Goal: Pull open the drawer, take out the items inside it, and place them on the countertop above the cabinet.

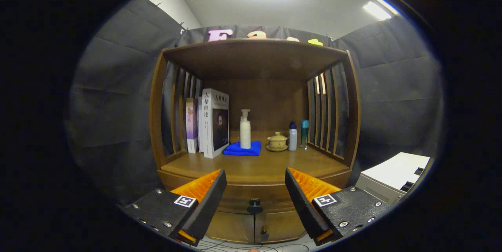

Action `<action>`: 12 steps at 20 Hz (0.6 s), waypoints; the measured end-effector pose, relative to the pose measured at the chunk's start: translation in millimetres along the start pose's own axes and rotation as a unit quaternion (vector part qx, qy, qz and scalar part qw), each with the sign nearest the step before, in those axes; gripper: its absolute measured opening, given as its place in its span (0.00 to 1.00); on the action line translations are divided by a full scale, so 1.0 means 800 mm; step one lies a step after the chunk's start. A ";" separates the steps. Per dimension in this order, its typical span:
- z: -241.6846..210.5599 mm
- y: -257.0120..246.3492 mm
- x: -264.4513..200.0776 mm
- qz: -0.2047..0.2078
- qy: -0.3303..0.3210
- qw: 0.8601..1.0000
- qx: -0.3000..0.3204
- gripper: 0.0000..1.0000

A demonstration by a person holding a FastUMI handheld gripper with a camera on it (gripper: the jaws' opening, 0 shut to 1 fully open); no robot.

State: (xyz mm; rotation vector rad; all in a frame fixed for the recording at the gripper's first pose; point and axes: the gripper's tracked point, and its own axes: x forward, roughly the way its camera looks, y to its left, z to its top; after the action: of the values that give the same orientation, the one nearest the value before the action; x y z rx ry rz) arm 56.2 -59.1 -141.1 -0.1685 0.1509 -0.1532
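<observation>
The tool (255, 189) hangs wide and empty before the wooden cabinet (255, 142), its drawer (255, 197) closed with the dark knob (254, 206) between the fingers, so the opening step likely comes next: close on that knob and pull

The tool (255, 191) is held level, facing straight ahead, its two fingers (208, 201) spread wide apart with nothing between them. Both fingers angle outward toward the near side, touching nothing, the gap between them clear.
</observation>
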 end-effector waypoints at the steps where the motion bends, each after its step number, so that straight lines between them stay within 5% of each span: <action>1: -0.015 0.000 0.008 -0.004 0.007 1.000 -0.003 0.93; 12: -0.123 0.012 0.065 -0.027 0.075 0.996 -0.033 0.94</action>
State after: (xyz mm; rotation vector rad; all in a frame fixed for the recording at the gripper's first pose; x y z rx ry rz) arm 92.2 -73.8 -245.7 -0.2281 0.3015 -0.2155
